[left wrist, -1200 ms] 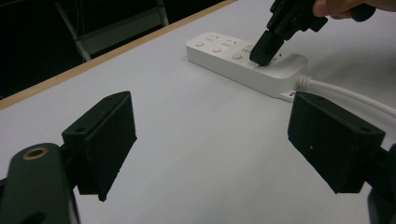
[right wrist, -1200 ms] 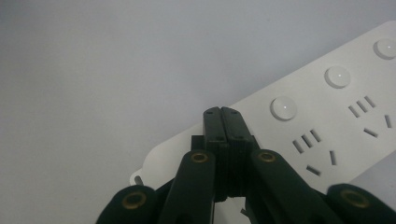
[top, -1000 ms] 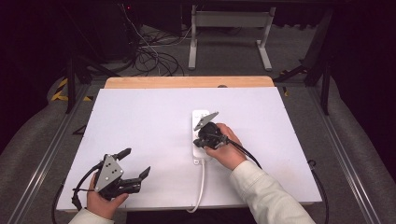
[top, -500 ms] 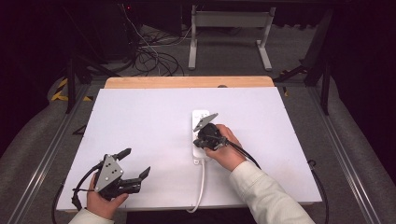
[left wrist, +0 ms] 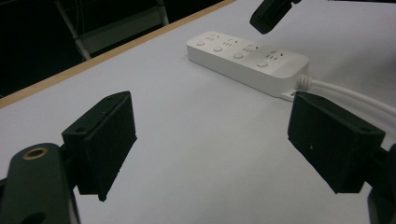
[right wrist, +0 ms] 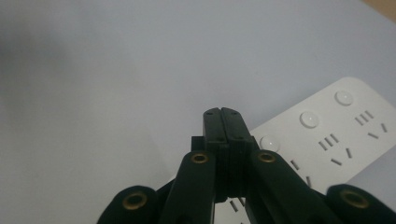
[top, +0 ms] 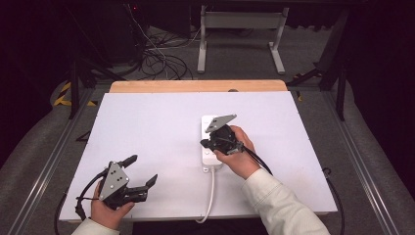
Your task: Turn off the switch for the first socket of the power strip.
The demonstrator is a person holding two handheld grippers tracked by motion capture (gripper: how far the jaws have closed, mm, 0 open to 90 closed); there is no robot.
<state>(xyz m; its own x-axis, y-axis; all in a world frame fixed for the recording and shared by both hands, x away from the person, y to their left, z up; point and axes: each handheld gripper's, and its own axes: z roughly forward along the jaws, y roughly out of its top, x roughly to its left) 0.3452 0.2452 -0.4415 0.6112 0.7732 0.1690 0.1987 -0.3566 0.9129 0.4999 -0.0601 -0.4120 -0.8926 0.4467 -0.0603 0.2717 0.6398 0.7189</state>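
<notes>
The counter (top: 147,127) carries a white top sheet, with a bare wooden strip (top: 195,86) exposed along its far edge. Most of the white surface is unoccupied: the whole left half, the far band below the wooden strip, and the right margin are open.

A white power strip (top: 209,147) lies slightly right of centre. Its long axis runs from the near edge toward the far edge, almost square to the wooden strip. Its white cord (top: 211,196) leaves the near end and runs off the counter's near edge. In the left gripper view the power strip (left wrist: 247,58) shows four round buttons in a row along one side, each beside a socket group, with the cord (left wrist: 345,95) exiting at the end nearer the camera.

The right gripper (top: 205,143) is held in the right hand (top: 240,154) directly over the power strip, its fingers pointing left across the strip's width. In the right gripper view the fingers (right wrist: 233,135) are pressed fully together, with nothing between them, above the strip's button side.

The left gripper (top: 141,172) is held in the left hand (top: 105,210) near the counter's front-left corner, well apart from the power strip. Its fingers (left wrist: 105,140) are spread wide and empty, above bare surface.
</notes>
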